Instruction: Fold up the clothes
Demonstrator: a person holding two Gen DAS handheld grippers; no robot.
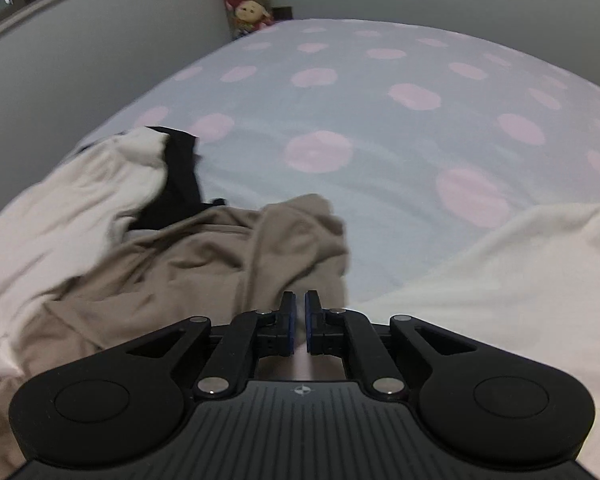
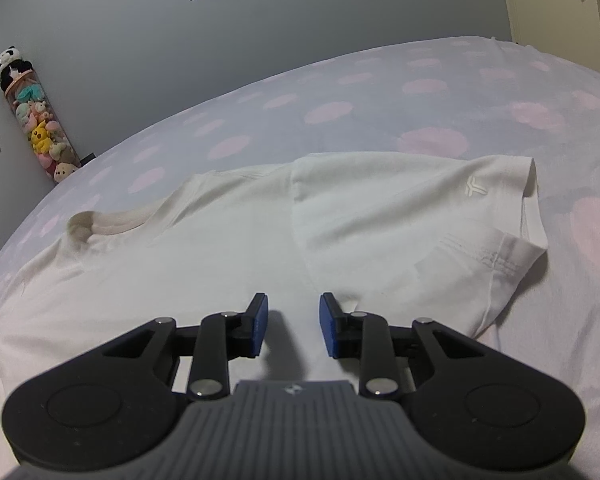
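Left wrist view: left gripper (image 1: 300,306) hangs over a crumpled heap at the near left of the bed (image 1: 380,112): a tan garment (image 1: 228,256), a pale garment (image 1: 72,200) and a black piece (image 1: 180,184) under it. Jaws nearly pressed together; no cloth visibly caught between them. The frame is blurred. The heap has no readable axis.

Right wrist view: right gripper (image 2: 292,312) sits low over the white T-shirt (image 2: 228,248), jaws spread, nothing between them. The shirt lies flat on the bed, collar (image 2: 88,220) to the left, so its long axis runs left to right; the right sleeve (image 2: 496,188) is folded over the body.

Judgement: folding under way, first fold laid. Next move calls for pinching an edge.
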